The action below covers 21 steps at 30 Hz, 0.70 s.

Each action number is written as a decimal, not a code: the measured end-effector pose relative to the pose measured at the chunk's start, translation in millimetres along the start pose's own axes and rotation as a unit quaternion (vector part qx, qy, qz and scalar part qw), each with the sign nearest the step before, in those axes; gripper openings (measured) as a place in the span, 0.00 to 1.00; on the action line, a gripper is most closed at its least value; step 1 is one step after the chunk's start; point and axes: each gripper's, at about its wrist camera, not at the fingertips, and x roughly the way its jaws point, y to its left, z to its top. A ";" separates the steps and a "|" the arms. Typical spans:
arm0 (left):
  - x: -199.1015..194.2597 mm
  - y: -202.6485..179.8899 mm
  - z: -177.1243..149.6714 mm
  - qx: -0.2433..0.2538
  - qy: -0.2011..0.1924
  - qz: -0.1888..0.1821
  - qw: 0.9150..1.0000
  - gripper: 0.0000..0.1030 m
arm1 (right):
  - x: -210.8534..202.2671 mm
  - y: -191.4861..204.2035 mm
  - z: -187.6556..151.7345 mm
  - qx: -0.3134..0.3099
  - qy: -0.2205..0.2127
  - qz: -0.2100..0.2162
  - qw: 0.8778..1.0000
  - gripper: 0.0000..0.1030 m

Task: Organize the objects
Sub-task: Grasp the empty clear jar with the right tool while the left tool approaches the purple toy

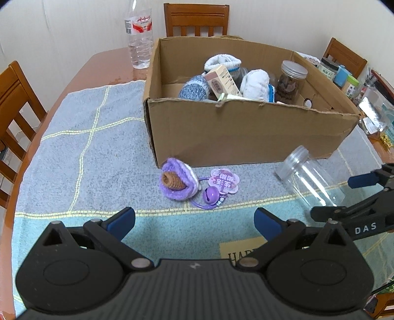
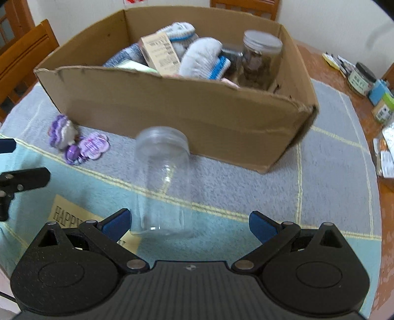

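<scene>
**Both tools open above the cloth, clear jar lying ahead of the right one**

Wooden chairs (image 1: 196, 19) ring a brown surface (image 1: 103, 66) against a pale wall; a grey-and-teal checked towel (image 1: 93, 137) covers most of what I see of it; an open cardboard box (image 1: 236, 133) sits on the towel at the far side.

Inside the box I make out rolled knitted socks (image 1: 254, 83), a small tan carton (image 1: 222, 81) leaning among them, and a lidded jar of dark snacks (image 1: 289, 82) standing upright toward the right wall.

My left tool (image 1: 194, 221) hangs over the towel with its blue pads spread wide and nothing between them; just ahead of it lies a purple crocheted keychain (image 1: 178, 182) with a brown cone tucked in it, a purple bell (image 1: 209, 195) and a flower-shaped tag (image 1: 223, 181) touching it; the keychain sits close against the box's near corner.

My right tool (image 2: 189, 225) is likewise spread wide and grips nothing; an empty clear plastic jar (image 2: 163, 182) lies on its side on the towel ahead of it, open threaded mouth toward the box, base near the left pad; I cannot tell whether the pad touches it.

A water bottle (image 1: 139, 37) stands on bare wood left of the box; small jars and packets (image 1: 344, 76) crowd the far right edge.
</scene>
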 end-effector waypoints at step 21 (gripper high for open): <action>9.1 6.1 4.3 0.003 0.010 -0.016 1.000 0.99 | -0.5 -43.8 -8.4 0.062 0.009 0.007 0.998 1.00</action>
